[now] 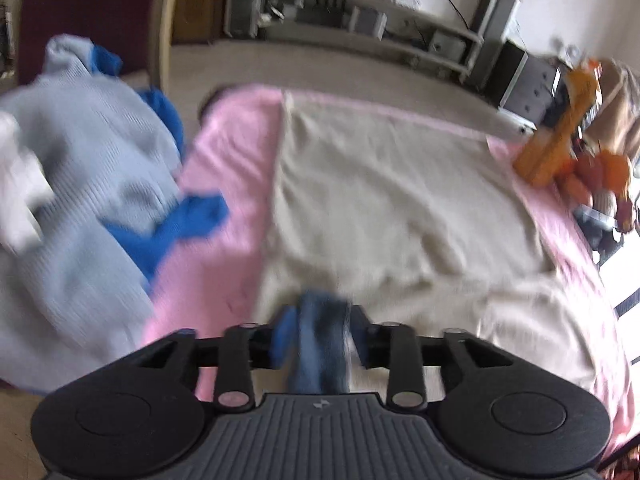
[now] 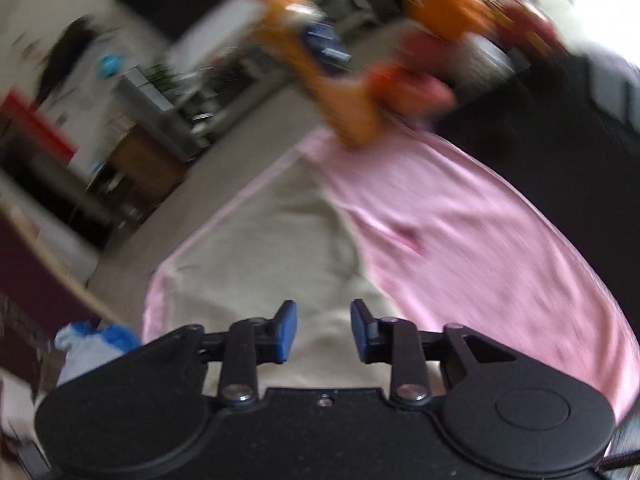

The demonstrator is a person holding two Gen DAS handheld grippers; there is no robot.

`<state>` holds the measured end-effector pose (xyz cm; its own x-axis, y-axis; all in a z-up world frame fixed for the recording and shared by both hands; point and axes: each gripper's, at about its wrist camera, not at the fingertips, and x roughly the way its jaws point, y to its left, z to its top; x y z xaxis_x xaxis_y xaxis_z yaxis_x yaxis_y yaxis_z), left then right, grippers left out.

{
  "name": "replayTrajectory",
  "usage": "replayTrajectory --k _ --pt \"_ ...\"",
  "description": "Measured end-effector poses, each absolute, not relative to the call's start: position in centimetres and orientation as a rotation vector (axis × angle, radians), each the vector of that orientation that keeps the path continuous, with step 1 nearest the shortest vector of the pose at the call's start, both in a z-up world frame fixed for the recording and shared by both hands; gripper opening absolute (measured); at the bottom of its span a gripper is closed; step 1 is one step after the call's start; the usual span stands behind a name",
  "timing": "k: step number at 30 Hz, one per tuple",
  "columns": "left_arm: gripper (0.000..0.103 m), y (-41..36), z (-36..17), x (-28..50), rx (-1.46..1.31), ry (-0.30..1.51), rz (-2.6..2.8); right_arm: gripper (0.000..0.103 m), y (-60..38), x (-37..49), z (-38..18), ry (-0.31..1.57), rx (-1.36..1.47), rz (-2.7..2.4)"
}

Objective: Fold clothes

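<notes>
Left wrist view shows my left tongs (image 1: 320, 336) pinching a bunched strip of blue denim-like cloth (image 1: 320, 344) that hangs down between the pads; blur keeps me from telling which garment it is or how much of it trails below. Ahead, a cream cloth (image 1: 392, 208) lies spread fairly flat on the pink sheet (image 1: 228, 168) of the bed. To my left sits a loose heap: a pale blue ribbed garment (image 1: 92, 168) with a bright blue garment (image 1: 176, 220) tangled through it.

My right tongs (image 2: 323, 330) are spread with nothing between them, hovering over the near part of the cream cloth (image 2: 256, 256). Orange toys (image 2: 352, 100) crowd the far corner of the pink sheet (image 2: 480, 248).

I can't say from this whether the cream cloth is a garment waiting for a fold or just a layer to work on. As for the cloth I'm carrying, I judge the job is to get it flat before any crease. That means bringing it over bare bed, well apart from the heap and the toys, and letting my free right tongs take a second edge or corner so that the fabric hangs square rather than twisted. Slower movement would help; both views are smeared.
</notes>
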<state>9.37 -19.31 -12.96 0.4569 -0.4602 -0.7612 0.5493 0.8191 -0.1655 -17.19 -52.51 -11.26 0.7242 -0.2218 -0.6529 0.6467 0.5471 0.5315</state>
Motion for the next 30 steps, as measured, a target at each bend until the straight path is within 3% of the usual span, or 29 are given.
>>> replayTrajectory --k 2,6,11,15,17,19,27,30 --pt "0.038 -19.4 -11.1 11.0 0.096 0.887 -0.609 0.041 -51.4 -15.4 -8.3 0.557 0.758 -0.502" --pt "0.038 -20.5 -8.1 15.0 0.056 0.876 -0.584 0.043 -50.5 -11.3 -4.6 0.535 0.632 -0.437" --pt "0.023 -24.4 -7.5 20.9 0.054 0.885 -0.565 0.048 -53.1 -5.3 -3.4 0.514 0.521 -0.46" --pt "0.022 -28.4 -9.3 26.3 0.032 0.921 -0.511 0.048 -57.5 0.1 -5.8 0.53 0.559 -0.473" --pt "0.033 -30.3 -10.9 28.9 0.018 0.936 -0.493 0.047 -59.3 2.7 -7.5 0.551 0.571 -0.482" --pt "0.036 -32.1 -12.8 31.2 -0.001 0.959 -0.499 0.047 -60.7 5.3 -9.7 0.589 0.573 -0.489" --pt "0.036 -37.4 -18.4 38.2 -0.006 0.953 -0.532 0.047 -65.6 11.6 -17.0 0.652 0.59 -0.531" --pt "0.026 -38.4 -19.6 39.9 0.028 0.951 -0.534 0.047 -67.0 12.9 -19.0 0.644 0.595 -0.552"
